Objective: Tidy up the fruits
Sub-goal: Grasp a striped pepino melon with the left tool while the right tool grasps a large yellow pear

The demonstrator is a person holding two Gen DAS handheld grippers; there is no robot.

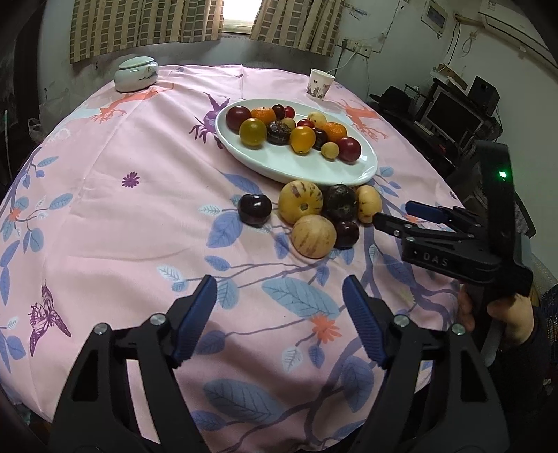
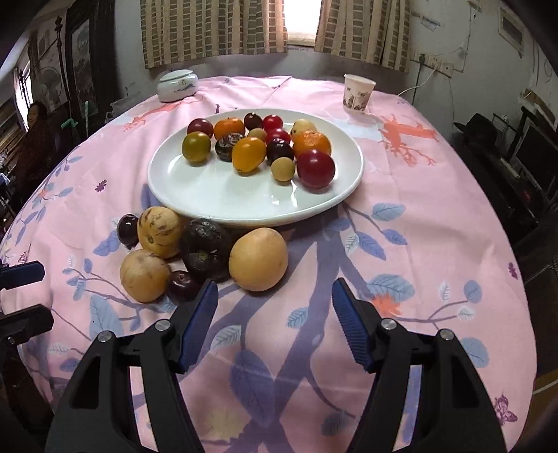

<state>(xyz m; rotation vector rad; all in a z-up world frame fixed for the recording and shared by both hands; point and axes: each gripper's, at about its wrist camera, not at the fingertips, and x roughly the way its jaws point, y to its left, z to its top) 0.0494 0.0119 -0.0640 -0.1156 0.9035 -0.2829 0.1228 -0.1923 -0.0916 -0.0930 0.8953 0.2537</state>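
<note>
— Nearest to the left wrist camera, what do you see?

— Its own left gripper, jaws standing wide with nothing between them, only the pink tablecloth under them. This view shows also the right gripper from the side, with the person's hand on its handle. Its jaws stand apart and hold nothing; the tips are just beside the loose fruits.

— And the right wrist camera?

— The right gripper from behind, jaws wide and empty. Only the finger ends of the left gripper come in at the left edge. Just ahead lie the loose fruits on the cloth: a yellow melon, a dark round fruit, two more striped melons, and two dark plums.

— Where are the other fruits?

— Behind this group, on the white plate: red, yellow and orange small fruits, all in its far half.

— And further away?

— A white lidded jar and a paper cup near the far edge of the table, well apart. Then the curtains. Only the right view shows a person sitting at the far left.
</note>
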